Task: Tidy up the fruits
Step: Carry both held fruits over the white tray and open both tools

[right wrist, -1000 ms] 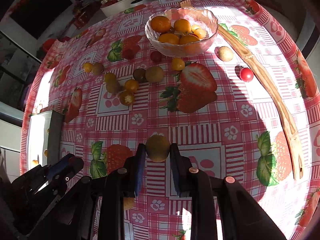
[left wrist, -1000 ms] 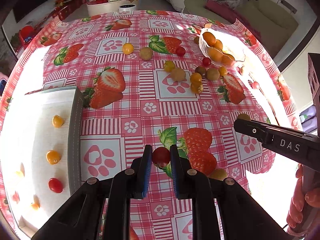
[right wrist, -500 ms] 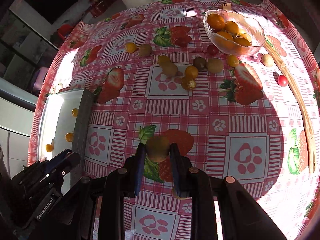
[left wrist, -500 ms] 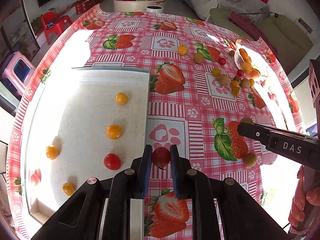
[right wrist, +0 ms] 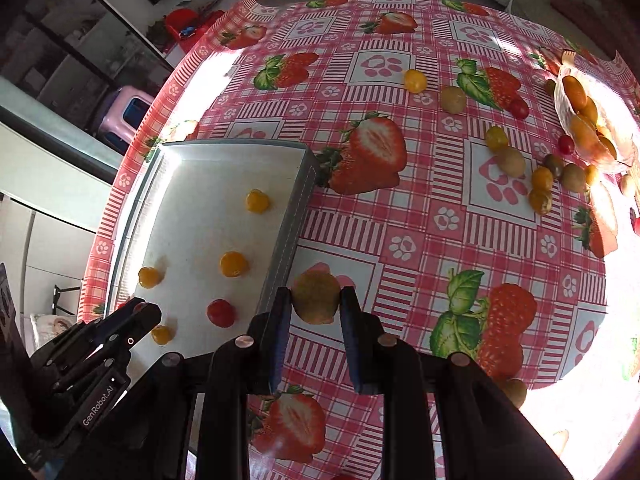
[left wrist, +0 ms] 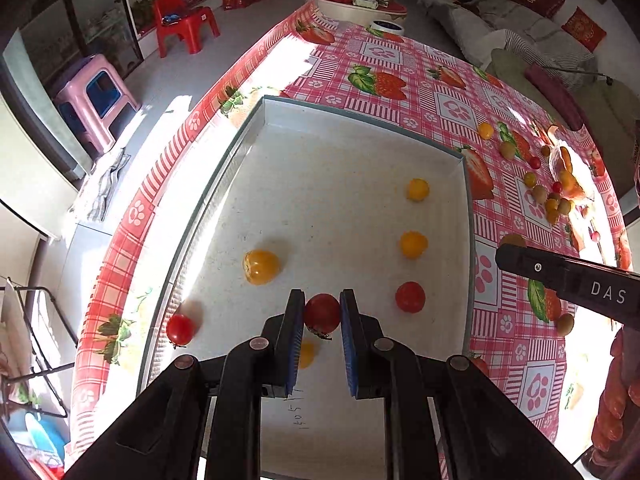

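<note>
Red cherry tomato (left wrist: 322,313) sits pinched between the nearly closed pads of the left gripper (left wrist: 321,312) above the near part of the white tray (left wrist: 467,216), while the right gripper (right wrist: 316,304) clamps a brownish-green fruit (right wrist: 316,298) over the tablecloth (right wrist: 424,240) just right of the tray's wall.

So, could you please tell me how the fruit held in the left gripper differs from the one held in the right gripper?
The red tomato in the left gripper is glossy red; the brownish-green fruit in the right gripper is dull and rough-looking. The tomato hangs over the white tray; the brownish-green fruit is over the tablecloth, just outside the tray's wall. Both are small, round and clamped between the pads.
</note>
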`<state>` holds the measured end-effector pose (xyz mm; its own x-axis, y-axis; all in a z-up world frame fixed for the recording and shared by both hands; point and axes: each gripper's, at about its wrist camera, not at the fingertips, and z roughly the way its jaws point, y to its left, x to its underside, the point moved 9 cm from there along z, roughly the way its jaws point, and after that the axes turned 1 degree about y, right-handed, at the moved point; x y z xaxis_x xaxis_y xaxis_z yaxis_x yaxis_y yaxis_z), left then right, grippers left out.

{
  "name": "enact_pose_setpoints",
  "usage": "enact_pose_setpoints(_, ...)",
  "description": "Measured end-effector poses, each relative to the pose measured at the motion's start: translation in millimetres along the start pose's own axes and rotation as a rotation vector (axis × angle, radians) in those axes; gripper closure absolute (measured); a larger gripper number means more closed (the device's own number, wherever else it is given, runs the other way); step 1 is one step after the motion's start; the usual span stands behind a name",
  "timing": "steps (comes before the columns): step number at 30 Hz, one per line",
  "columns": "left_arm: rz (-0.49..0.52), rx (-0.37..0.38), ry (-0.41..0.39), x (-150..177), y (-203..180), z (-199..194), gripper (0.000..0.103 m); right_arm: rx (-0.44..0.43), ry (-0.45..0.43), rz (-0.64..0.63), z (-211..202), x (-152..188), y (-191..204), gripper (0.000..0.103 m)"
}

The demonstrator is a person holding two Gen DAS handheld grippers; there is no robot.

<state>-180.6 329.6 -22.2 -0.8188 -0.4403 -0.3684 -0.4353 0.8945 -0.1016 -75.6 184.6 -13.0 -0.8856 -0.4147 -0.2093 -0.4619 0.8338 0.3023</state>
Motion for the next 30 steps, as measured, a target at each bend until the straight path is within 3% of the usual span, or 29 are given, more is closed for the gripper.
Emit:
enact_pose_setpoints(12, -0.057, -0.037, 0.041, 20.1, 51.3, 13.4, 0.084, -0.034, 0.07, -0.113, 38.7, 4.7, 75.5, 0.076)
enact_pose_setpoints(30, -0.028, -0.037, 0.071, 31.3, 48.7, 28.2, 0.083, -0.017, 0.132, -0.145, 74.9, 6.4, 99.8, 0.076)
